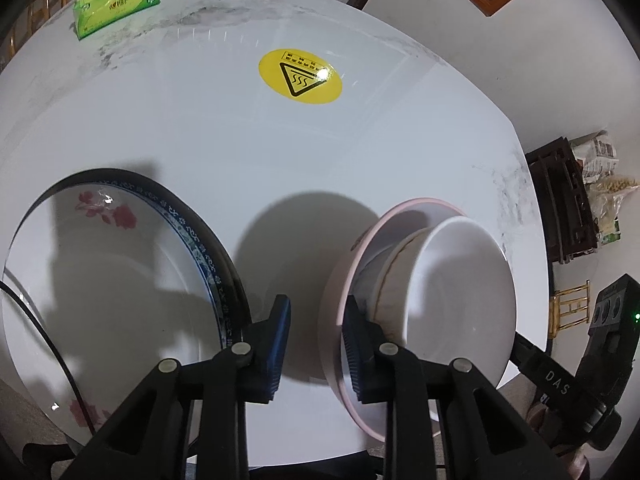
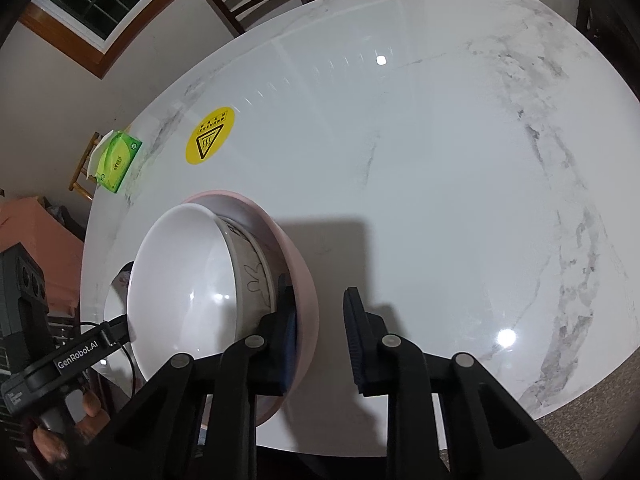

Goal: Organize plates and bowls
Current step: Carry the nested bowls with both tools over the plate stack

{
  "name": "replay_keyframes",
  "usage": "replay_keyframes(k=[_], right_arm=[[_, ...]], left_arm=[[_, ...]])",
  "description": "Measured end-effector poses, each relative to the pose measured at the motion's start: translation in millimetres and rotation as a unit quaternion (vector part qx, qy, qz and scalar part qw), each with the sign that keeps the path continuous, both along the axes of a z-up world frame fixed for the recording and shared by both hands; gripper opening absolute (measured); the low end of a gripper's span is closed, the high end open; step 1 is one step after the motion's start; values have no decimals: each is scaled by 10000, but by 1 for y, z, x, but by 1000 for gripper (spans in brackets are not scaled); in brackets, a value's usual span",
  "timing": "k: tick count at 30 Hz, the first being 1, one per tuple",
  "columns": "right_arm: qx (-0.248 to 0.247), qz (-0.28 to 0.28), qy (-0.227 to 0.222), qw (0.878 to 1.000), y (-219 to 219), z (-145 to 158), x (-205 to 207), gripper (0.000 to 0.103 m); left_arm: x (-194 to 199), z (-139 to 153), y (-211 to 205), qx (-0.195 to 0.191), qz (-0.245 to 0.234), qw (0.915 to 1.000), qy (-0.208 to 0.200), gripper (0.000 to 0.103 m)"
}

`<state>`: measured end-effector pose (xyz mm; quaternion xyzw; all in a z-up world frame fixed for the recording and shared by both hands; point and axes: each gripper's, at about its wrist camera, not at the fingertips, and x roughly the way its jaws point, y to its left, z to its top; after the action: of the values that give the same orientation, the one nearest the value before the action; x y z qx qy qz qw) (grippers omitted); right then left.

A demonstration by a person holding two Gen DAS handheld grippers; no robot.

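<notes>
Two readable marks: "GenRobot.AI" on the housing of the left gripper (image 1: 317, 304) as seen from the right wrist; "DAS" on a strap of the right gripper (image 2: 319, 290) as seen from the left wrist.
Yellow sticker (image 1: 300, 76): oval, black triangle with wavy heat lines; small characters above it too fine to read.
Tissue pack (image 1: 116, 6): green, near the far edge; printing blurred.
Pink bowl (image 1: 332, 280): on the white marbled surface (image 1: 240, 140), close to the near edge, between the two grippers.
White bowl (image 1: 460, 300): nested inside the pink one; outer wall beige with a thin line drawing.
Plates (image 1: 100, 280): stacked just left of the bowls; red-flower plate on top, blue-patterned rim and a black rim below.
Left gripper pose: angled steeply down; fingers (image 1: 276, 344) apart, straddling the pink rim, one inside against the nested bowl, the other outside and clear of the wall.
Right gripper pose: angled steeply down on the opposite side; fingers (image 2: 358, 340) apart, straddling the rim likewise, outer one off the wall.
Hand (image 2: 52, 444): wrapped around the left gripper's handle, low in the right-wrist view.
</notes>
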<state>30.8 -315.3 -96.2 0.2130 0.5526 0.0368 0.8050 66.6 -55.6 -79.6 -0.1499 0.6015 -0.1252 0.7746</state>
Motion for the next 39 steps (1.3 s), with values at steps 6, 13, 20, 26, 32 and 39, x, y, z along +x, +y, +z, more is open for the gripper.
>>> replay_keyframes(k=[6, 13, 20, 26, 32, 39], right_arm=[[-48, -3, -107, 9999, 1, 3, 1, 7], [-81, -142, -111, 9998, -9, 3, -1, 7], [-167, -308, -114, 9993, -24, 4, -5, 7], [-215, -394, -133, 9989, -32, 4, -8, 7], [-196, -489, -140, 9985, -40, 4, -9, 7], [-165, -455, -164, 9987, -45, 3, -10, 11]], left_arm=[[-1, 1, -4, 11, -112, 9999, -33, 25], [1, 1, -22, 38, -263, 9996, -26, 25], [4, -3, -37, -7, -368, 9993, 89, 28], [8, -2, -49, 48, -405, 9991, 61, 28], [9, -2, -52, 32, -435, 9990, -16, 25], [5, -2, -49, 24, -424, 9991, -82, 25]])
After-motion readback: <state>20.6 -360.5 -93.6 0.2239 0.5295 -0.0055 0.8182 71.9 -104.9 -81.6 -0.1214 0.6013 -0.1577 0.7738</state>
